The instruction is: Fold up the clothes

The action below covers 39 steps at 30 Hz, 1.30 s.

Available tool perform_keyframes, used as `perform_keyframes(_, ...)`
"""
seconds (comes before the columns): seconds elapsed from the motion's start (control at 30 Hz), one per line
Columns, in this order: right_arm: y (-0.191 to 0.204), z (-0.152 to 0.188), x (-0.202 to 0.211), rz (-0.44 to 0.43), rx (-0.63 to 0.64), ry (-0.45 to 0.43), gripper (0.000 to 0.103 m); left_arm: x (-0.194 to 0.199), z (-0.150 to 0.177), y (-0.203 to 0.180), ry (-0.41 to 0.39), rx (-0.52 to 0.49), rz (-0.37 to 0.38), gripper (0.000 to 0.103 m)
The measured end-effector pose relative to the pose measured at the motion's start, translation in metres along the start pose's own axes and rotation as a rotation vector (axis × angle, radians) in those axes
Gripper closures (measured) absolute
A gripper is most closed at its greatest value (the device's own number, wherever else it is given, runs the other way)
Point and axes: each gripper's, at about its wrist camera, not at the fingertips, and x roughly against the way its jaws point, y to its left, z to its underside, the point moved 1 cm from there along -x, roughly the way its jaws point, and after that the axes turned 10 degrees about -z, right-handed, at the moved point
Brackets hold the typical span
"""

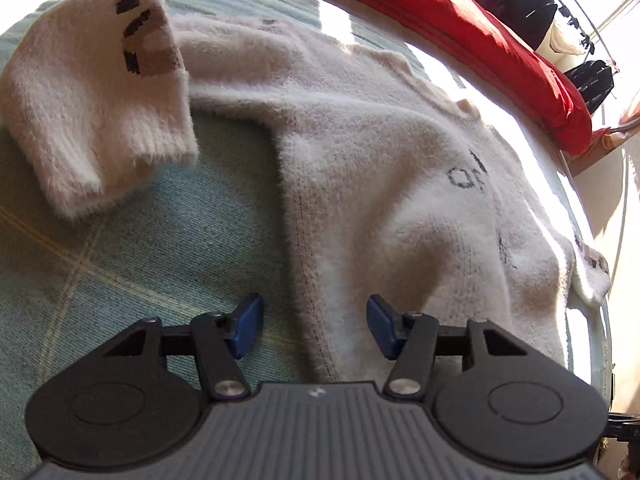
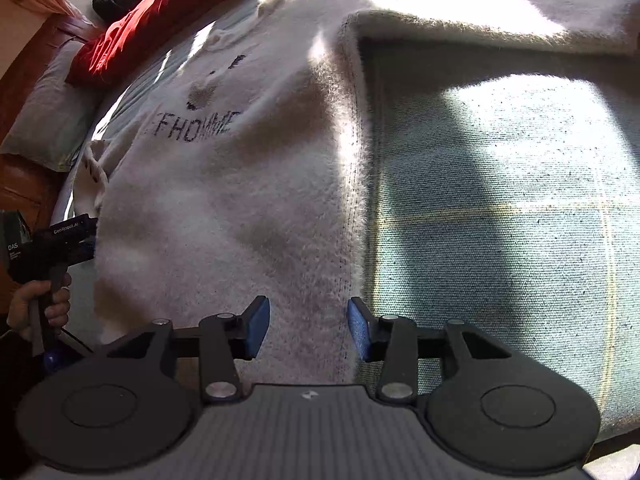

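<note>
Now the white fuzzy sweater (image 1: 400,168) lies spread flat on the bed's green checked cover (image 1: 120,264), with a red pillow (image 1: 460,20) beyond its collar. Both tools hang over its lower part, one at each side edge. The left tool (image 1: 315,326) stands part open with nothing between its blue pads (image 1: 248,326); the sweater's side seam runs up through the gap, bed cover under one pad and knit under the other. The right tool (image 2: 308,328) is likewise part open and empty, straddling the opposite side edge, where the fuzzy border meets the cover. In the right wrist view a hand (image 2: 38,308) holds the left tool's handle at the far side of the garment. One sleeve (image 1: 92,112) lies out to the side, doubled over itself, its cuff toward the hem.

The step in hand looks like taking hold of the bottom corners or side edges for a fold. To do it well, each tool should come down so that one pad slides under the knit edge and the other stays on top, catching both layers rather than only the fluffy pile. Closing both at matching heights along the seams would keep the fold straight. Lifting evenly matters too, as this loose knit will likely sag and stretch.
</note>
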Motion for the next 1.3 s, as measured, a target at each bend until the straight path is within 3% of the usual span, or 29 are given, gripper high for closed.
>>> perform_keyframes(0.07,0.000,-0.003,-0.001,0.004,0.008,-0.001,0.055,-0.001,0.002,-0.005,-0.031,-0.002,0.015,0.049)
perform_keyframes(0.1,0.000,-0.004,-0.002,0.004,0.012,-0.003,0.055,0.000,0.002,-0.007,-0.035,-0.002,0.022,0.055)
perform_keyframes(0.13,0.000,-0.006,-0.002,0.005,0.017,-0.007,0.055,0.000,0.004,-0.009,-0.030,-0.001,0.030,0.070)
perform_keyframes(0.23,0.002,-0.011,-0.004,0.004,0.028,-0.014,0.055,0.002,0.007,-0.013,-0.023,-0.006,0.028,0.091)
perform_keyframes(0.37,0.003,-0.017,-0.005,0.002,0.031,-0.030,0.055,0.014,0.004,-0.016,-0.060,-0.064,-0.051,0.095)
perform_keyframes(0.57,-0.001,-0.023,-0.003,0.013,0.029,-0.041,0.055,0.044,-0.020,0.003,-0.158,-0.102,-0.181,0.095)
perform_keyframes(0.7,-0.007,-0.025,-0.004,0.018,0.011,-0.037,0.053,0.042,-0.029,0.013,-0.131,-0.128,-0.220,0.090)
perform_keyframes(0.8,-0.011,-0.021,-0.008,-0.005,-0.009,-0.013,0.051,0.038,-0.023,0.011,-0.102,-0.144,-0.187,0.089)
perform_keyframes(0.87,-0.014,-0.017,-0.011,-0.027,-0.023,0.007,0.051,0.039,-0.014,0.011,-0.092,-0.155,-0.159,0.079)
perform_keyframes(1.03,-0.024,0.002,-0.017,-0.088,-0.099,0.037,0.047,0.039,0.009,0.021,-0.068,-0.115,-0.119,0.066)
perform_keyframes(1.2,-0.027,0.021,-0.022,-0.171,-0.158,0.086,0.047,0.044,0.020,0.028,-0.043,-0.031,-0.053,0.066)
perform_keyframes(1.3,-0.025,0.031,-0.026,-0.199,-0.158,0.104,0.047,0.050,0.024,0.023,-0.040,-0.044,-0.048,0.066)
